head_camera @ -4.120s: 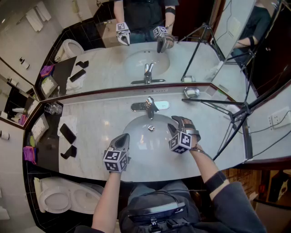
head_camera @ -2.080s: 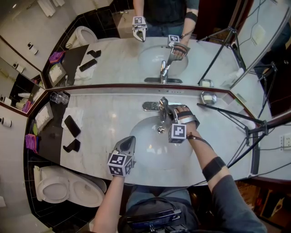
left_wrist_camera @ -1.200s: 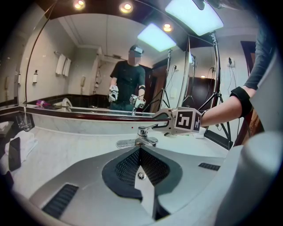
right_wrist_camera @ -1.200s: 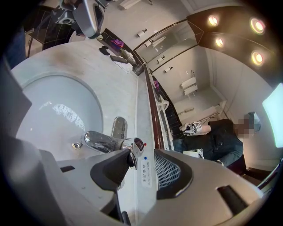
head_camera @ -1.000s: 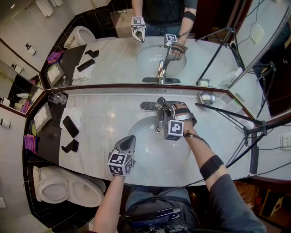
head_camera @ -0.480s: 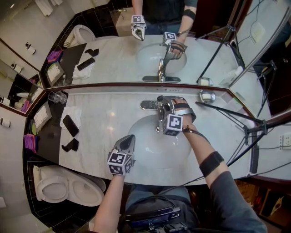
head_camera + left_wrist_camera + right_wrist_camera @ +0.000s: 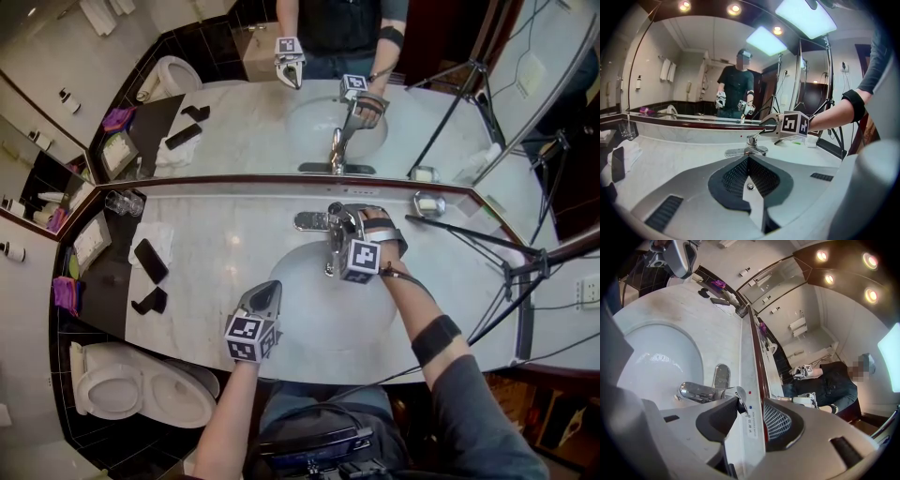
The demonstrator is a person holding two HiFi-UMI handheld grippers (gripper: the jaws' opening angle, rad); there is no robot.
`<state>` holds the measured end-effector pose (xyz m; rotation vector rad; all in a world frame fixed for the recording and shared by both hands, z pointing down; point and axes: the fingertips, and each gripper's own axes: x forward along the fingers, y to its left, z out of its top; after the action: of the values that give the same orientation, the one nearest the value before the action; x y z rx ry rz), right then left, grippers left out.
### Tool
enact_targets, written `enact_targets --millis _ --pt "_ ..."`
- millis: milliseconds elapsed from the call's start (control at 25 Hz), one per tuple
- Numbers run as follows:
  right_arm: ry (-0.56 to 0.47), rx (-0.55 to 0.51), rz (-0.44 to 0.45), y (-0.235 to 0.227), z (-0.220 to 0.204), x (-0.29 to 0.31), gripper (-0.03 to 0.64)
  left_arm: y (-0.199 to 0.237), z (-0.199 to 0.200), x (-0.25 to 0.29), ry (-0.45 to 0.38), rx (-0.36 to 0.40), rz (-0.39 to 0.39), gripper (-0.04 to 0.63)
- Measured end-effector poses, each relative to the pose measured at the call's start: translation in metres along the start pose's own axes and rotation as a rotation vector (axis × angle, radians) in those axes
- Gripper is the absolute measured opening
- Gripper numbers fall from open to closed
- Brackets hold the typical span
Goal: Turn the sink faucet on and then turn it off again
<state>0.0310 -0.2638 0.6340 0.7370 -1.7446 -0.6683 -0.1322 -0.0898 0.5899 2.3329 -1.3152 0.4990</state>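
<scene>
Vs a few secs ago, right gripper [image 7: 351, 225] has gone from over the right side of the basin [image 7: 302, 314] up to the faucet [image 7: 329, 242]; over the last half sec it barely shifted. Meanwhile left gripper [image 7: 267, 292] same spot throughout, over front-left rim of basin.

On right gripper jaws stand wide apart, w/ tip of faucet lever [image 7: 734, 394] just inside the gap against one pad; other pad clear of it, so not clamped. Thru the gap: back strip of counter [image 7: 712, 310] w/ a small label and red + blue dots. On left gripper jaws together at the tips, nothing btwn them, pointing across basin toward faucet, well apart from it.

Faucet sits at back ctr of basin, spout out over the bowl, base plate on counter just in front of the dark wood trim under the mirror [image 7: 234, 131]. Tight there: little room btwn faucet and trim. Basin itself open. Bare marble both sides of basin; to the left it runs to a white cloth [image 7: 141, 246] w/ a phone [image 7: 150, 261] on it, glass [image 7: 118, 201] in back corner nearby. Right side: soap dish [image 7: 429, 203] at back, tripod [image 7: 487, 246] leg slanting across counter just beside it.

Room: bathroom, pale marble top, black ledge [image 7: 94, 300] at far left, toilet [image 7: 117, 394] beside it, mirror doubling both grippers and the person.
</scene>
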Motion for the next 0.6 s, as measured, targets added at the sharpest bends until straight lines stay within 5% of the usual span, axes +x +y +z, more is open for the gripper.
enact_targets --millis 280,600 --pt "0.025 0.013 -0.010 0.005 -0.005 -0.022 0.191 0.001 0.002 -0.007 -0.008 0.010 -0.013 -0.012" --pt "0.018 0.165 -0.079 -0.004 -0.009 -0.087 0.069 -0.008 0.007 -0.014 -0.022 0.026 -0.044 -0.012"
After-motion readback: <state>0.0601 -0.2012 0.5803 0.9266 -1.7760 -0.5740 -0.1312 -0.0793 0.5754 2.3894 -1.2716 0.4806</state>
